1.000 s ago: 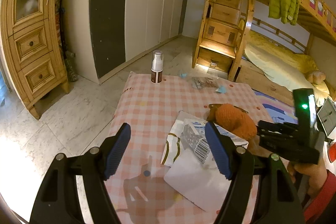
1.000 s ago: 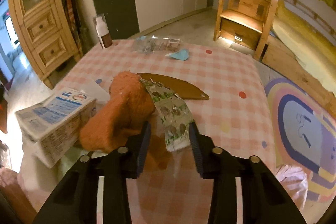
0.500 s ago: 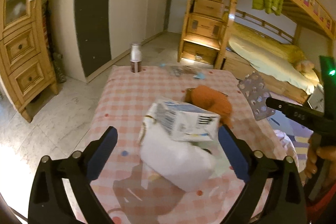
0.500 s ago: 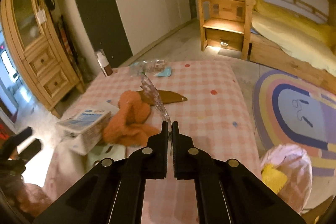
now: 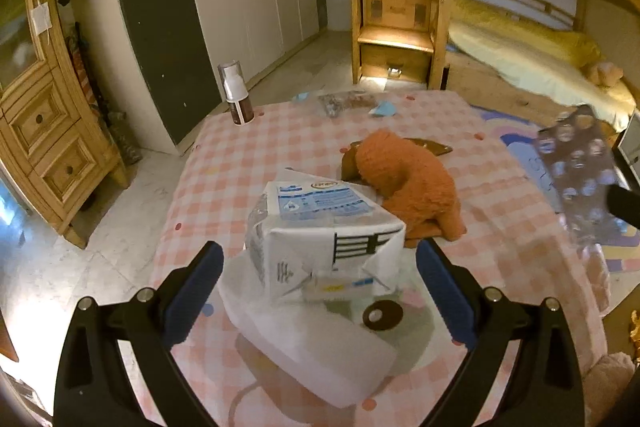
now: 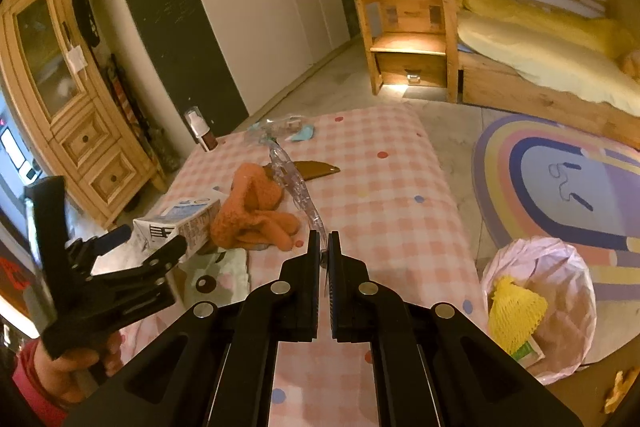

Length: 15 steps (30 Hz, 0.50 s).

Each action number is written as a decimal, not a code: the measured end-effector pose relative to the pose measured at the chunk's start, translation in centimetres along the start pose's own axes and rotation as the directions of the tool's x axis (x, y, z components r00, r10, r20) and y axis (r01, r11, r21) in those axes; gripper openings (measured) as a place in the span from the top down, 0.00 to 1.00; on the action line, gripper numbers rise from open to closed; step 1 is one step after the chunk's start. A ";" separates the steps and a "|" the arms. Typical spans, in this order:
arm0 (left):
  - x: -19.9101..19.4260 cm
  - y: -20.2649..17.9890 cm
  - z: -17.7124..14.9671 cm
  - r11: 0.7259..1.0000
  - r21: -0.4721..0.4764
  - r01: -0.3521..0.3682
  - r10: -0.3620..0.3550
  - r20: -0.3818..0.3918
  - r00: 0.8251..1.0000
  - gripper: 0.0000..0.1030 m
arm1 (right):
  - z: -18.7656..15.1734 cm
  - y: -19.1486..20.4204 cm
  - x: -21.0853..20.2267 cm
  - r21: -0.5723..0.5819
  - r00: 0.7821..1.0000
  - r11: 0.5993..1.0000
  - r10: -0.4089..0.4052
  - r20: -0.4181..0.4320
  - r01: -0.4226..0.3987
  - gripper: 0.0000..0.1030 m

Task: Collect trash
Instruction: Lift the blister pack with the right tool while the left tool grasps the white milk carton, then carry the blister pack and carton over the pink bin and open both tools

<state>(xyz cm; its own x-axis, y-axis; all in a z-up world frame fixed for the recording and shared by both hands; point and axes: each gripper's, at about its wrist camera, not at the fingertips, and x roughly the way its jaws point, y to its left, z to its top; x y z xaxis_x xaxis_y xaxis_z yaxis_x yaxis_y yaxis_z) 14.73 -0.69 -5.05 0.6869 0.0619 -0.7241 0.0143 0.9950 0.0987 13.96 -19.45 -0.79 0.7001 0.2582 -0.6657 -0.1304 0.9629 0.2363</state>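
Empty blister pack [image 6: 294, 183] pinched tight in the right tool [image 6: 324, 247], lifted clear above the pink checked tabletop [image 6: 384, 195]. Crumpled milk carton [image 5: 320, 227] sitting near the tabletop's front edge, framed by the left tool [image 5: 316, 283], spread wide and not touching it. Orange plush toy [image 5: 408, 187] just behind. Pink trash bag [image 6: 560, 267] on the floor beside the tabletop.

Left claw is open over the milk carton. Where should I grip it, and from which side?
Grip the carton across its two long side walls, near the folded end facing the left claw, coming down from above and the near side. It lies on its side atop a white tub, so those flat walls sit between the open blue pads.
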 end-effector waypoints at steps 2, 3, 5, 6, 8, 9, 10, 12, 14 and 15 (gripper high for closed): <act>0.4 0.0 0.1 1.000 0.010 -0.008 0.008 -0.017 1.000 0.09 | -0.2 -0.2 -0.1 0.005 1.000 1.000 -0.002 0.001 0.002 0.96; 0.6 0.0 0.2 1.000 0.012 -0.010 0.010 -0.034 0.999 0.11 | -0.2 -0.3 -0.2 0.008 1.000 1.000 -0.001 0.001 0.001 0.96; 0.7 0.3 0.3 1.000 0.003 -0.005 0.006 -0.045 0.999 0.18 | -0.4 -0.4 -0.3 0.010 1.000 1.000 -0.003 0.000 0.003 0.96; 0.7 0.5 0.3 1.000 -0.001 -0.005 0.005 -0.050 0.999 0.20 | -0.4 -0.4 -0.3 0.011 1.000 1.000 -0.002 -0.002 0.002 0.96; 0.6 0.5 0.4 1.000 0.003 0.002 -0.002 -0.055 0.998 0.25 | -0.5 -0.4 -0.4 0.014 1.000 1.000 0.000 -0.003 0.000 0.96; 0.6 0.5 0.4 1.000 0.007 0.004 -0.003 -0.056 0.998 0.25 | -0.5 -0.3 -0.4 0.013 1.000 1.000 0.001 -0.002 0.000 0.96; 0.4 0.4 0.4 1.000 0.012 0.009 -0.009 -0.054 0.998 0.26 | -0.5 -0.4 -0.4 0.012 1.000 1.000 0.001 -0.001 -0.001 0.96; -0.3 0.8 0.6 1.000 0.004 0.029 -0.029 -0.025 0.999 0.28 | -0.6 -0.4 -0.7 0.013 1.000 1.000 0.006 0.006 -0.006 0.96; -1.9 1.5 0.9 0.998 -0.028 0.059 -0.058 0.033 0.998 0.29 | -0.6 -0.4 -1.4 0.009 1.000 1.000 0.007 0.019 -0.007 0.96; -2.6 1.7 1.0 0.997 -0.039 0.069 -0.067 0.057 0.996 0.29 | -0.6 -0.4 -1.8 0.008 1.000 1.000 0.008 0.027 -0.008 0.96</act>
<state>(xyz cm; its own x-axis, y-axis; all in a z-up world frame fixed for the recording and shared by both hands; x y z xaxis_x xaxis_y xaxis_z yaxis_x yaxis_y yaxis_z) 13.69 0.77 -2.33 0.7250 -0.0095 -0.6887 0.0337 0.9992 0.0217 12.36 -20.27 -0.14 0.7179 0.2633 -0.6444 -0.1301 0.9601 0.2474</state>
